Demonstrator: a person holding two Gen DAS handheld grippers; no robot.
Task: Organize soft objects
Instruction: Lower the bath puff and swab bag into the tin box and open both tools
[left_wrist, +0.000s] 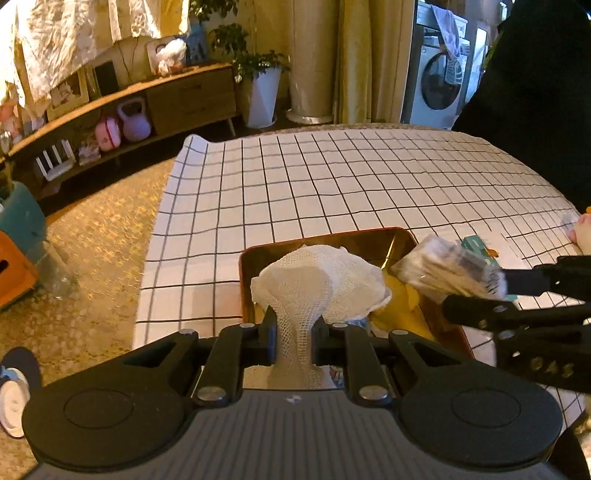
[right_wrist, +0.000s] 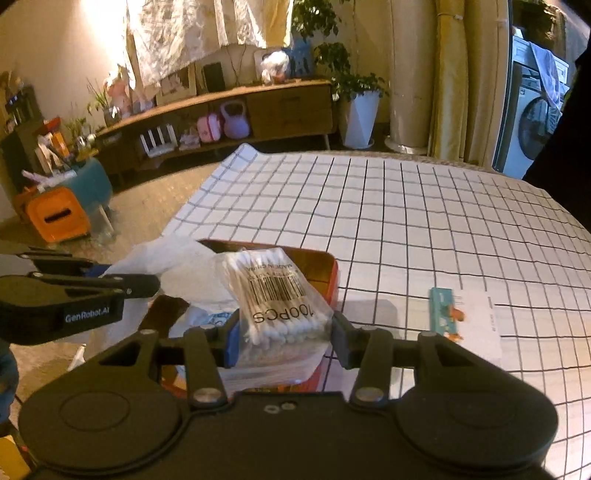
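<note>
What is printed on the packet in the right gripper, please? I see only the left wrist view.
Observer: The cotton swab packet reads 100PCS, beside a barcode.
Operator: Is it properly clamped?
Observer: Yes, the right gripper has a pad pressed on each side of it.
Operator: What is that teal thing behind the gripper?
Observer: A teal card, lying on the left edge of a white sheet on the checked cloth.

White gauze (left_wrist: 317, 280) with open mesh weave. Tablecloth (left_wrist: 332, 184): white, thin black grid. Tray (right_wrist: 332, 275): orange rim; kettlebell (right_wrist: 234, 120): lilac.
</note>
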